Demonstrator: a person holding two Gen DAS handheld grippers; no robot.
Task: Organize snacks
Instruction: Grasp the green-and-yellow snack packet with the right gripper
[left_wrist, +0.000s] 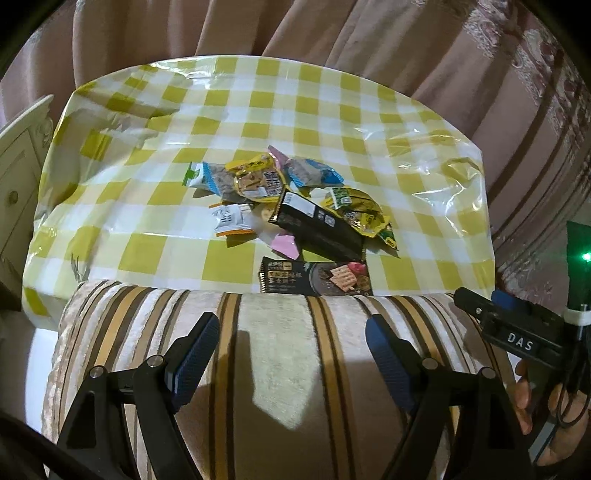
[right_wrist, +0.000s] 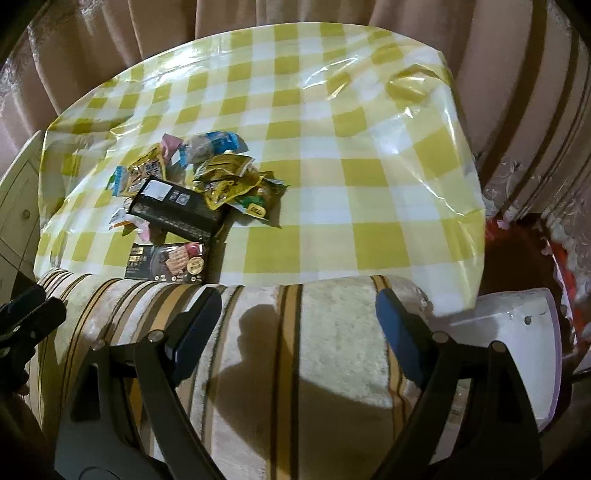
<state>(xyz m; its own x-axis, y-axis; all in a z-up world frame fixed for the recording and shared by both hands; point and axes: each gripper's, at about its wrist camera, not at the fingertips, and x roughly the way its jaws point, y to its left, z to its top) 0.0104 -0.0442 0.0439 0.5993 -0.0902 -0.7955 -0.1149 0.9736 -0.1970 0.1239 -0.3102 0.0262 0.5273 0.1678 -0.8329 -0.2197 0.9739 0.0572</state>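
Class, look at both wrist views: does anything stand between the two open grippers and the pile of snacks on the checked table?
Yes. A striped plush cushion lies directly under the left gripper and right gripper, between them and the snack pile; its top edge hides the near side of the black cracker box.

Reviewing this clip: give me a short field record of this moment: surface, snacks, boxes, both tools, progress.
surface: table with yellow checked cloth under clear plastic
snacks: pile of small packets heaped together near the middle
boxes: black box lying tilted on the pile; cracker box flat at the near edge
foreground: striped cushion between the tools and the table
left tool: open, empty, over the cushion
right tool: open, empty, over the cushion
progress: nothing sorted yet
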